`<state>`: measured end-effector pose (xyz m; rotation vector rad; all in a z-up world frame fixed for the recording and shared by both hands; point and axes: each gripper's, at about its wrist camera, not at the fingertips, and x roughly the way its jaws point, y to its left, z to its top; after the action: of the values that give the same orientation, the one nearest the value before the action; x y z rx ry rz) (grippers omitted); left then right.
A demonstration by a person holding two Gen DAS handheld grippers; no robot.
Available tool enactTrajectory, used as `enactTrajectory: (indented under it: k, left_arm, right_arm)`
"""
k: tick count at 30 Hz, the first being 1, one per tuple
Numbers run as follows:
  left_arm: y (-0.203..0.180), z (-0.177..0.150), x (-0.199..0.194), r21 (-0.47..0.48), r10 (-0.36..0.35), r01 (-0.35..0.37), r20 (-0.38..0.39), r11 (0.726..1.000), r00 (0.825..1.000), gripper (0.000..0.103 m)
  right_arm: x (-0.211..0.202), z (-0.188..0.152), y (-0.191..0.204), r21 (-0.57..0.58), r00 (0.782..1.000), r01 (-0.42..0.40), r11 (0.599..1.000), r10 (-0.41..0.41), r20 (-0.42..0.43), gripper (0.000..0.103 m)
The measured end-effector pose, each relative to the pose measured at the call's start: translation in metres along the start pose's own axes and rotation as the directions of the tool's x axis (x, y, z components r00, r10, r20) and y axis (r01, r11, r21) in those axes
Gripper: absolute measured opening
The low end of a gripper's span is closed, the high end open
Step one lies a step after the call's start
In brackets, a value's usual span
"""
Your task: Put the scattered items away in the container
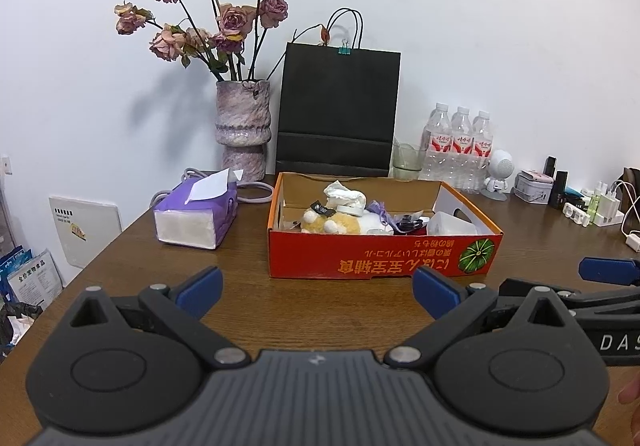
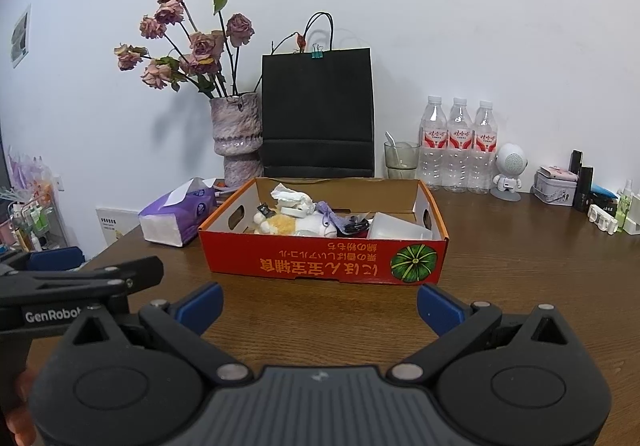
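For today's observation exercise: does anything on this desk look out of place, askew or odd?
The red cardboard box faces away: its print and pumpkin picture read upside down. The roses in the vase are wilted and drooping. The tidied items lie jumbled inside the box. Nothing is spilled.

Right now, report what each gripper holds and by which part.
Nothing is held. The left gripper and the right gripper both stand open and empty above the table, short of the red box, where the items already lie.
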<state>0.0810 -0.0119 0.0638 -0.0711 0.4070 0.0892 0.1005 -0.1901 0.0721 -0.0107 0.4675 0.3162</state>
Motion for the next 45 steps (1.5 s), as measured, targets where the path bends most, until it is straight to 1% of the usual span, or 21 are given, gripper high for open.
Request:
enactTrajectory:
  k: [35, 45]
  left_arm:
    - [-0.002, -0.006, 0.003, 0.002, 0.000, 0.000, -0.008, 1.000, 1.000, 0.103]
    - [-0.002, -0.007, 0.004, 0.001, -0.010, 0.010, -0.010, 1.000, 1.000, 0.103]
  right_arm:
    - [0.002, -0.007, -0.002, 0.001, 1.000, 0.000, 1.000, 0.000, -0.009, 0.103]
    - [0.003, -0.011, -0.003, 0.002, 1.000, 0.003, 1.000, -0.003, -0.011, 0.103]
